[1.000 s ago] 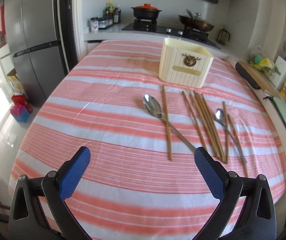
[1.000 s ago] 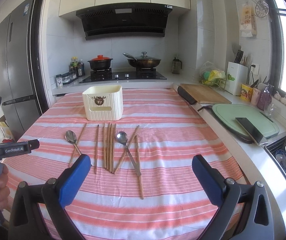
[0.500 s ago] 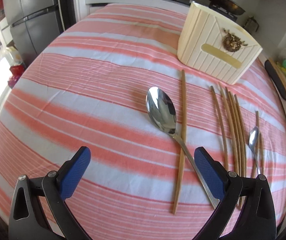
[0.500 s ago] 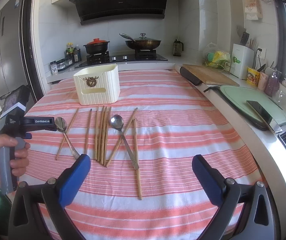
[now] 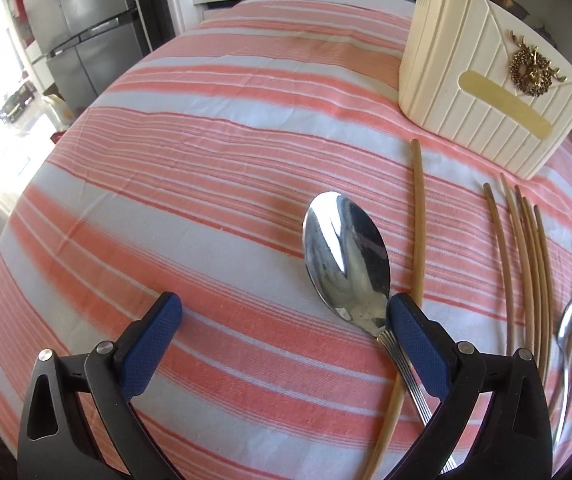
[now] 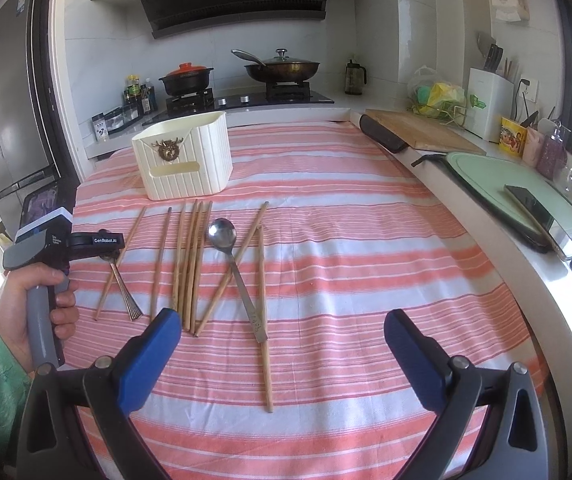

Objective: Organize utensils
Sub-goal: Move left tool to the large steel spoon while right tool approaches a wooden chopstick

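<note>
A cream utensil holder (image 5: 482, 88) (image 6: 183, 160) stands on the striped cloth. In front of it lie several wooden chopsticks (image 6: 189, 264) (image 5: 526, 256) and two steel spoons. My left gripper (image 5: 281, 320) is open and low over the cloth; its right finger (image 5: 414, 340) is at the neck of the left spoon (image 5: 346, 256), whose bowl lies just ahead. A single chopstick (image 5: 418, 220) lies beside that spoon. In the right wrist view the left gripper (image 6: 97, 242) covers the left spoon's bowl. My right gripper (image 6: 281, 336) is open and empty, above the near cloth, behind the second spoon (image 6: 231, 260).
The stove (image 6: 245, 98) with a red-lidded pot and a pan is at the back. A fridge (image 6: 1, 120) stands left. On the right counter are a wooden board (image 6: 422, 132), a green mat (image 6: 518, 184) with a phone, and jars.
My left gripper has moved forward and down to the left spoon, which now lies at its right finger. The right gripper has shifted slightly and stayed open.
</note>
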